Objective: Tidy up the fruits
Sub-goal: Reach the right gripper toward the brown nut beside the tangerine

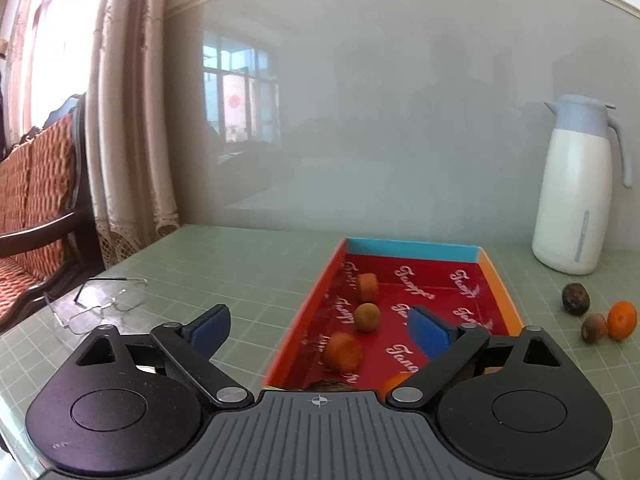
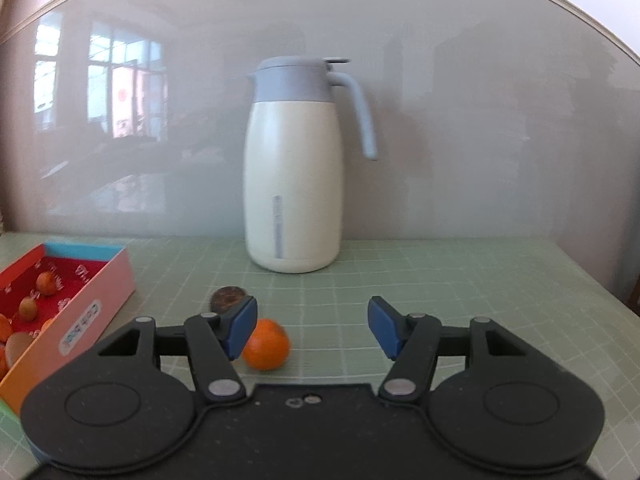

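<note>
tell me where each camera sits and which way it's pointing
Left wrist: rides on the left gripper, looking forward and slightly down over its open blue pads into the red box of fruit; eyeglasses lie to its left. No hand shows.
Right wrist: rides on the right gripper, facing the white jug by the wall; its jaws are open and empty, with the orange just behind its left pad. No hand shows.
Shared: the box, jug, orange, dark fruit and green mat.

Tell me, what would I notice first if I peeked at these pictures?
Probably the bright red box on the green mat, with little orange fruits inside. Then the tall white jug standing by the wall, and an orange lying loose in front of it.
</note>
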Demonstrator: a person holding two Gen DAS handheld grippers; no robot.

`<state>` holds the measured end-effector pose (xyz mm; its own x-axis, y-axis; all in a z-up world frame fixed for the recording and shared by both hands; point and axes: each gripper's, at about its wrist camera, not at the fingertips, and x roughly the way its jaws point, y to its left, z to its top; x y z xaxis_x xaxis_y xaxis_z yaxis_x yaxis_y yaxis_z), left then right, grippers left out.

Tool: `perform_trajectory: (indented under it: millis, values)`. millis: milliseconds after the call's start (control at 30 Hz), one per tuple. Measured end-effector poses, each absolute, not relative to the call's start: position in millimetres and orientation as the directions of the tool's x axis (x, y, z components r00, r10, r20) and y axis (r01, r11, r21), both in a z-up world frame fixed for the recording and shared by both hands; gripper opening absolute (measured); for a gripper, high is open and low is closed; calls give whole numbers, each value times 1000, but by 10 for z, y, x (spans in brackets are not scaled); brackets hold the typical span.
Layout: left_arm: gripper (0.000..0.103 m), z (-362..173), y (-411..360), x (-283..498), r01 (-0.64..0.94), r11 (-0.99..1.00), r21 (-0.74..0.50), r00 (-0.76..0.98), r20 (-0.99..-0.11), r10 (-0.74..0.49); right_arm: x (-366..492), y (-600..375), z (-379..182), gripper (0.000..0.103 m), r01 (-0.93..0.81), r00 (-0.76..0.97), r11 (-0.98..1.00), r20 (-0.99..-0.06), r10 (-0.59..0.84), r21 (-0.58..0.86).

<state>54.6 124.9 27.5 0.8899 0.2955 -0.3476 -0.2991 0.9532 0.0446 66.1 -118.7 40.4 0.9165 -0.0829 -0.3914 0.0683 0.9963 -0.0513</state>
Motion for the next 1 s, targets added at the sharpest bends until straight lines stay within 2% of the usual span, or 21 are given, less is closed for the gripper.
perform_trajectory:
  millis: [600, 1000]
  values:
    - [95, 179, 1727, 447, -396, 917, 43, 844, -377, 382, 920, -527, 152, 42, -103, 892, 982, -451, 20, -159]
    - [95, 95, 2124, 366, -464, 885, 37, 803, -405, 438, 1210, -413, -57, 35, -84, 856, 979, -517, -23, -183]
